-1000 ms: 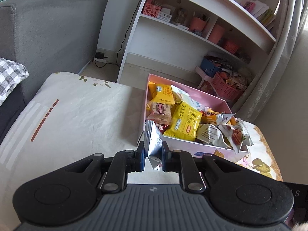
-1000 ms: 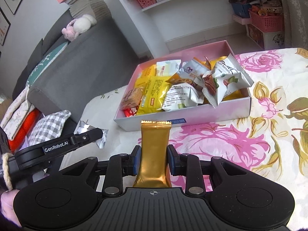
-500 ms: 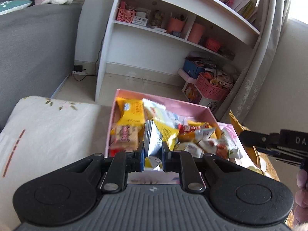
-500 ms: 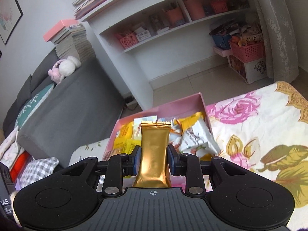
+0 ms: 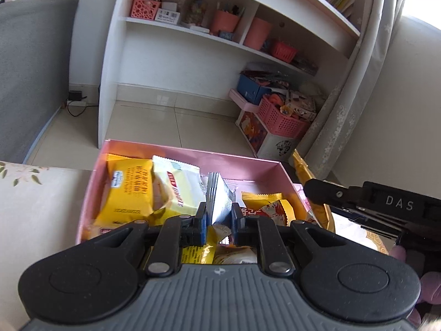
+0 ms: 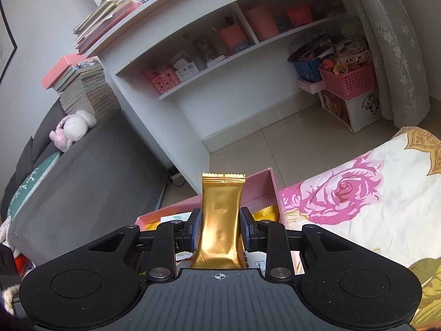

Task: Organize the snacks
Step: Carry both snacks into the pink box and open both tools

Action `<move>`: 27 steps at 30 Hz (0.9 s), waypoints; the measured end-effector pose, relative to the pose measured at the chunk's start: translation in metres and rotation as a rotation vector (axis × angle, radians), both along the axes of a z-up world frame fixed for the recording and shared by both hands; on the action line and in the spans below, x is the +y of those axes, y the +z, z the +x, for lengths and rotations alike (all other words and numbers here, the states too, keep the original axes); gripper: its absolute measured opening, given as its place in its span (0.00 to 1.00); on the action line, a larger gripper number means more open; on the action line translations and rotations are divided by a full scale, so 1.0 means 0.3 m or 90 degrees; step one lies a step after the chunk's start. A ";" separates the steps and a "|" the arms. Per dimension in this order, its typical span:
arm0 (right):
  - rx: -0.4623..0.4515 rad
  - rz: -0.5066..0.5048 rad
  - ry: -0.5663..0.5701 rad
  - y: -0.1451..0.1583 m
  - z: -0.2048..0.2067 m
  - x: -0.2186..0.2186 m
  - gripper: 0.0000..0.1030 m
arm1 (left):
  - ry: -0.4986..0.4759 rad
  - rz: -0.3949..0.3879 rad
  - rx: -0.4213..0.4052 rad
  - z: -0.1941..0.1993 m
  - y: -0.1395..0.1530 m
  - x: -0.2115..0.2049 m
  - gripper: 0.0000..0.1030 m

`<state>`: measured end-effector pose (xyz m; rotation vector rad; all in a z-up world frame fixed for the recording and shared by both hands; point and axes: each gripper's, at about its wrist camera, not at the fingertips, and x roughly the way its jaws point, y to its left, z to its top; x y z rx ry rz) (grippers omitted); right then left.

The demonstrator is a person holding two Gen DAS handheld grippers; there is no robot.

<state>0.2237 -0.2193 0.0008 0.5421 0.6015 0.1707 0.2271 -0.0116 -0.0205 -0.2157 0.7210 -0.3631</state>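
Silver foil shows between our left tool's [image 5: 219,222] pads: we pinch a small silver packet [image 5: 217,200] there, upright, its crimped top edge pointing away from us. It hangs over the pink box [image 5: 190,153], which sits on a cloth-covered counter [image 5: 41,201] at the counter's far edge, toward the white shelf unit [image 5: 171,63]. Inside the box we see a yellow packet [image 5: 128,193] in the far left corner, a pale yellow packet [image 5: 176,187] leaning just beside it, and an orange-and-red packet [image 5: 264,207] toward the right wall. More wrappers lie beneath our tool, mostly hidden by it.

Our right tool [image 6: 219,227] is pressed onto a gold bar wrapper [image 6: 222,218], gripped at its middle with the serrated end standing up ahead of the pads. From the right wrist view it sits over the near part of the same box, whose pink far wall [image 6: 259,190] shows behind the wrapper. From the left wrist view that right tool comes in from the right edge, its black body lettered "DAS", the gold wrapper poking out just past the box's right wall. On the right half of the counter the cloth bears a pink rose print [image 6: 339,190].
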 end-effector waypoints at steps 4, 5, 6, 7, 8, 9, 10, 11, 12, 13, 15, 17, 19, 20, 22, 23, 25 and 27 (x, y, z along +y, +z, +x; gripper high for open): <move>0.009 0.009 -0.003 -0.036 0.023 -0.009 0.27 | -0.010 0.008 0.009 0.031 -0.023 -0.030 0.14; 0.010 0.012 -0.003 -0.040 0.026 -0.011 0.27 | -0.013 0.006 0.012 0.035 -0.029 -0.036 0.14; 0.011 0.018 -0.003 -0.044 0.030 -0.015 0.27 | -0.014 0.007 0.013 0.036 -0.035 -0.042 0.15; 0.012 0.025 -0.001 -0.046 0.035 -0.017 0.28 | -0.015 0.009 0.013 0.037 -0.040 -0.047 0.15; 0.013 0.030 0.001 -0.047 0.035 -0.019 0.28 | -0.016 0.011 0.011 0.035 -0.043 -0.052 0.15; 0.012 0.035 0.002 -0.047 0.035 -0.020 0.30 | -0.015 0.013 0.008 0.030 -0.043 -0.056 0.17; 0.010 0.038 0.004 -0.046 0.033 -0.021 0.31 | -0.013 0.019 0.001 0.025 -0.039 -0.059 0.22; 0.008 0.040 0.006 -0.041 0.033 -0.024 0.31 | -0.014 0.028 -0.007 0.016 -0.035 -0.064 0.27; 0.006 0.041 0.005 -0.037 0.030 -0.026 0.34 | -0.018 0.038 -0.015 0.006 -0.027 -0.068 0.35; 0.002 0.043 0.003 -0.031 0.026 -0.026 0.40 | -0.020 0.049 -0.024 0.001 -0.018 -0.074 0.40; -0.004 0.046 0.000 -0.023 0.018 -0.029 0.49 | -0.024 0.064 -0.038 -0.013 -0.001 -0.076 0.45; -0.005 0.043 -0.002 -0.013 0.009 -0.025 0.52 | -0.023 0.071 -0.047 -0.032 0.016 -0.075 0.50; -0.008 0.033 -0.003 0.000 -0.002 -0.020 0.55 | -0.017 0.074 -0.054 -0.055 0.031 -0.066 0.59; -0.009 0.028 -0.003 0.009 -0.008 -0.020 0.56 | -0.013 0.076 -0.055 -0.067 0.037 -0.065 0.60; -0.012 0.017 -0.002 0.029 -0.024 -0.012 0.61 | -0.009 0.082 -0.055 -0.096 0.046 -0.055 0.65; -0.013 0.012 0.000 0.040 -0.033 -0.007 0.62 | -0.012 0.089 -0.056 -0.113 0.053 -0.049 0.67; -0.013 -0.002 0.007 0.064 -0.058 0.004 0.66 | -0.022 0.101 -0.058 -0.141 0.068 -0.043 0.75; -0.013 -0.020 0.017 0.093 -0.084 0.021 0.69 | -0.030 0.102 -0.045 -0.169 0.079 -0.028 0.79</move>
